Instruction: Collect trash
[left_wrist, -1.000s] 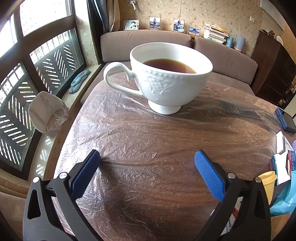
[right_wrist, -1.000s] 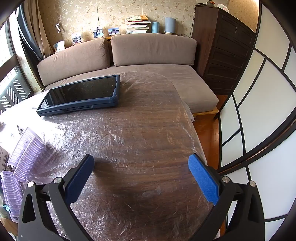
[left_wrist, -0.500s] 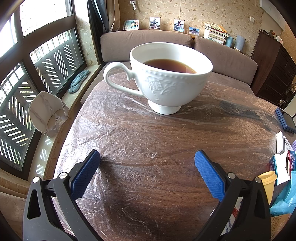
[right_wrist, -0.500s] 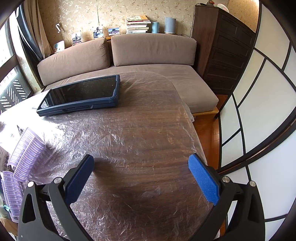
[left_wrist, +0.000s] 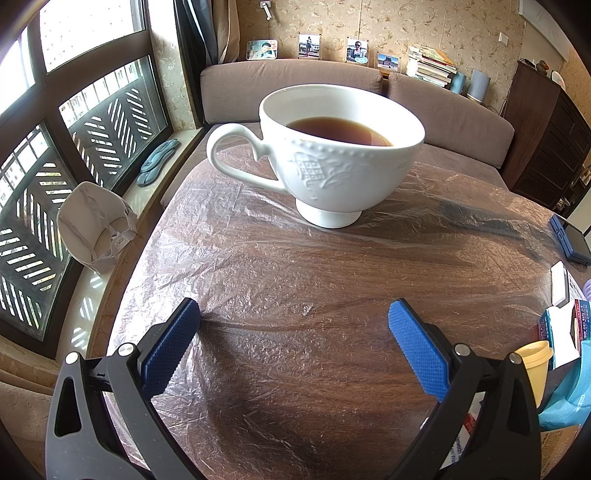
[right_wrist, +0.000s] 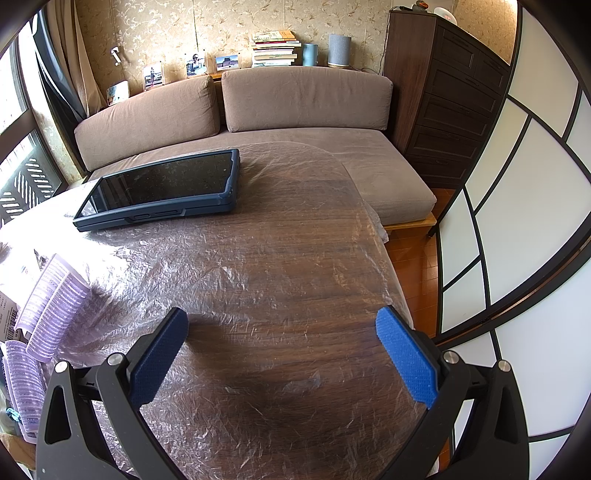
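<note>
My left gripper (left_wrist: 293, 314) is open and empty, low over a wooden table covered in clear plastic film (left_wrist: 295, 280). A white teacup (left_wrist: 332, 162) full of dark tea stands ahead of it. At the right edge lie a small yellow cup (left_wrist: 535, 363), a teal wrapper (left_wrist: 570, 391) and printed paper packets (left_wrist: 563, 328). My right gripper (right_wrist: 282, 315) is open and empty over the same table (right_wrist: 288, 266). Purple plastic hair rollers (right_wrist: 48, 295) lie to its left.
A dark blue tablet (right_wrist: 162, 192) lies on the far side of the table, and shows at the right edge in the left wrist view (left_wrist: 570, 242). A white face mask (left_wrist: 94, 225) sits on the window sill. A brown sofa (right_wrist: 295, 110) is behind; the table edge drops off right.
</note>
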